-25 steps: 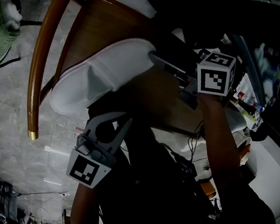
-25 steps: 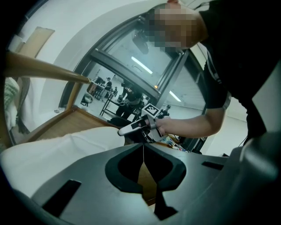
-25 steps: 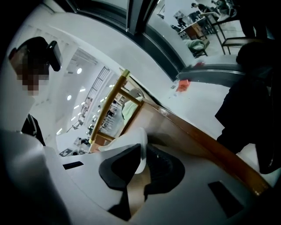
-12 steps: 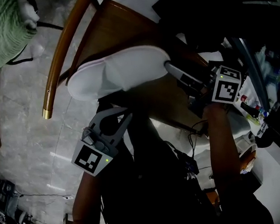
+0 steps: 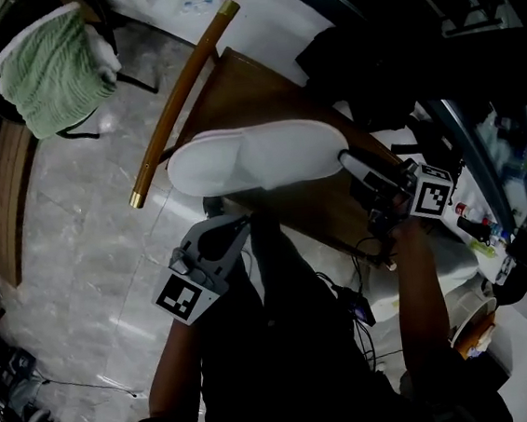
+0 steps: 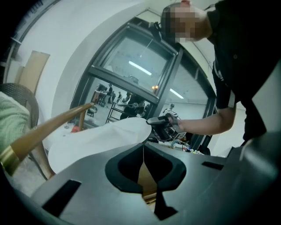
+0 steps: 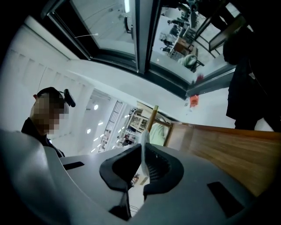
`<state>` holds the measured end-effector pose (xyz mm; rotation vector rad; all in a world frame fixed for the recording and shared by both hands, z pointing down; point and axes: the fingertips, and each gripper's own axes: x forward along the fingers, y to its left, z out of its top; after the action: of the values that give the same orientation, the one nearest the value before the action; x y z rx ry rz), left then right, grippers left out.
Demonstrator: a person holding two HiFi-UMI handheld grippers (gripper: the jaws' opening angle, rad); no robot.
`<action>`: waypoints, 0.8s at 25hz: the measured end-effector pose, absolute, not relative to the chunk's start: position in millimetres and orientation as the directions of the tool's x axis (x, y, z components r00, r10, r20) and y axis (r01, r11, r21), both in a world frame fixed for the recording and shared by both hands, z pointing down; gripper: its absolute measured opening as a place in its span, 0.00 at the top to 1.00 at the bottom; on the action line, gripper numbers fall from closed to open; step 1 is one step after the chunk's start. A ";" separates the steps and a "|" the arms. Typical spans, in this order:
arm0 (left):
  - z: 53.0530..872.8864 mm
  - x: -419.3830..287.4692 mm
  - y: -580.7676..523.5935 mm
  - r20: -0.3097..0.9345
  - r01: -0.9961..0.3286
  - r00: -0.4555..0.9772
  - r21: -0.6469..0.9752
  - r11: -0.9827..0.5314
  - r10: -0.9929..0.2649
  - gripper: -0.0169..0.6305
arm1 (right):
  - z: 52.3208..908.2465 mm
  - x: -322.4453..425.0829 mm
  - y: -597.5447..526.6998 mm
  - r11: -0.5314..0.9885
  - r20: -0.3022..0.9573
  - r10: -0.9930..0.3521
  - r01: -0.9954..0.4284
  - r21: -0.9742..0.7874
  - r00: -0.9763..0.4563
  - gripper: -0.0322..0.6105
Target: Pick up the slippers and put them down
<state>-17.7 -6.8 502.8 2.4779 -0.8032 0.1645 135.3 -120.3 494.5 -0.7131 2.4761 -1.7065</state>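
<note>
A white slipper hangs level above the wooden chair seat. My right gripper is shut on its right end. In the right gripper view a thin white edge of the slipper stands pinched between the jaws of the right gripper, which have just been closing tighter on it. Just below the slipper's middle, my left gripper has its jaws shut with nothing between them. From the left gripper I see the slipper ahead, and the right gripper at its far end.
The chair's curved wooden arm rail runs to the left of the slipper. A green cloth lies on another chair at top left. A cluttered desk is at the right, and cables trail on the marble floor.
The right gripper has risen with the slipper, which went from slanting over the chair seat to hanging level. The left gripper has also come up a little beneath it.
</note>
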 end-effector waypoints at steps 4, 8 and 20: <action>458.9 -21.6 -6.3 0.236 -0.580 0.814 0.384 -0.718 -0.531 0.95 | 440.5 142.1 -119.9 0.325 0.152 -0.441 -0.316 -0.891 -0.884 0.89; 404.1 -28.7 -20.6 0.187 -0.580 0.814 0.289 -0.762 -0.549 0.95 | 372.9 149.3 -138.8 0.413 0.050 -0.492 -0.283 -0.866 -0.869 0.89; 205.7 -39.0 -45.5 0.041 -0.549 0.836 0.097 -0.830 -0.547 0.95 | 187.8 117.3 -138.0 0.643 -0.182 -0.545 -0.269 -0.717 -0.819 0.88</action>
<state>-39.0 -45.5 205.7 2.9090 -0.8708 0.0180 117.3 -138.0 187.8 -0.6441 2.4816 -0.9932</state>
